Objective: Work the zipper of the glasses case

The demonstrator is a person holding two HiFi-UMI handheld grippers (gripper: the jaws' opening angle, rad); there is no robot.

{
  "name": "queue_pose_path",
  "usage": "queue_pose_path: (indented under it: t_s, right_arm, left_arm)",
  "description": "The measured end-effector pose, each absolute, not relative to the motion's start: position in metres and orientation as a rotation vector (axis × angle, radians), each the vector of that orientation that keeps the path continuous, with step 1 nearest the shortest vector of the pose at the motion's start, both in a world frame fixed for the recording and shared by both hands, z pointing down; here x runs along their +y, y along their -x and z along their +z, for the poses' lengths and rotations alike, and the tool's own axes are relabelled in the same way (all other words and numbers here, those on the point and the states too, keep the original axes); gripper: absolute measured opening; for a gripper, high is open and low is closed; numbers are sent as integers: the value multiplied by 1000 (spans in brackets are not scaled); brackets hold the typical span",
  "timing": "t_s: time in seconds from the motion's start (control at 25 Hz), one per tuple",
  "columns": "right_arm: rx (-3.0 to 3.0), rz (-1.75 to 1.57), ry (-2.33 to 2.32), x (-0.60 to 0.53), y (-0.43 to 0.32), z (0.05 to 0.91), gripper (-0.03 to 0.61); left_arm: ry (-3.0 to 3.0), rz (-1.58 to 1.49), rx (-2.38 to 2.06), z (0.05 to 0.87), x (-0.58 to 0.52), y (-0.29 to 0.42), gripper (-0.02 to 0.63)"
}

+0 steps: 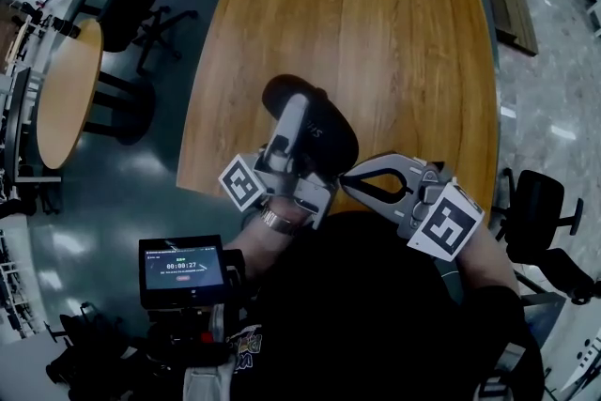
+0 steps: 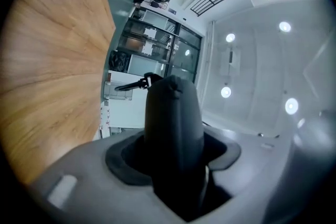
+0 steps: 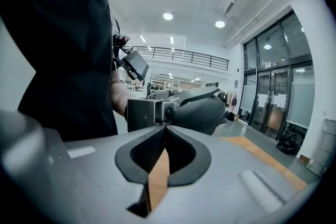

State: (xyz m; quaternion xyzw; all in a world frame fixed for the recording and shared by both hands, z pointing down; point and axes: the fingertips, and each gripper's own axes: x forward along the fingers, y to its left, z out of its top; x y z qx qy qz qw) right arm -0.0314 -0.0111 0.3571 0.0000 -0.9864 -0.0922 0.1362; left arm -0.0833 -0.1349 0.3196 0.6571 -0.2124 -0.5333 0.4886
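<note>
The dark grey glasses case (image 1: 331, 134) is held up over the near edge of the wooden table (image 1: 376, 33). My left gripper (image 1: 293, 119) is shut on it, with one pale finger (image 1: 289, 131) lying along its top. In the left gripper view the case (image 2: 173, 113) stands upright between the jaws of the left gripper (image 2: 173, 150) and hides their tips. My right gripper (image 1: 346, 176) points left at the case's near side. Its jaws are shut, the tips (image 3: 164, 126) meeting right at the case (image 3: 202, 110). No zipper pull is visible between them.
A round wooden table (image 1: 66, 89) and dark office chairs (image 1: 131, 0) stand to the left on the dark floor. Another chair (image 1: 540, 207) is at the right. A small screen (image 1: 181, 266) sits on the person's chest rig, below the left gripper.
</note>
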Motion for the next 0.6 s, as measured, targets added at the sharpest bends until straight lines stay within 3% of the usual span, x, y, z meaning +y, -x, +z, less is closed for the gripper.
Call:
queue_pose_path:
  t_s: [0.2, 0.28, 0.36, 0.4, 0.52, 0.6]
  right_arm:
    - [-2908, -195, -83, -14, 22, 361, 20]
    - [-3020, 58, -232, -25, 10, 355, 97]
    - [-3075, 249, -457, -44, -5, 352, 117]
    - [-3071, 279, -569, -55, -10, 353, 121]
    - [-3027, 292, -784, -77, -7, 362, 236]
    - [-3020, 313, -774, -79, 6, 364, 249]
  left_arm:
    - [-1683, -1258, -551, 326, -133, 83, 261]
    - [-1748, -1225, -634, 330, -135, 88, 261]
    - [-1787, -1192, -739, 338, -138, 97, 261]
    - [-1793, -1182, -784, 343, -139, 101, 261]
    - [-1797, -1156, -842, 354, -138, 102, 256]
    - [-1827, -1116, -840, 357, -136, 90, 255]
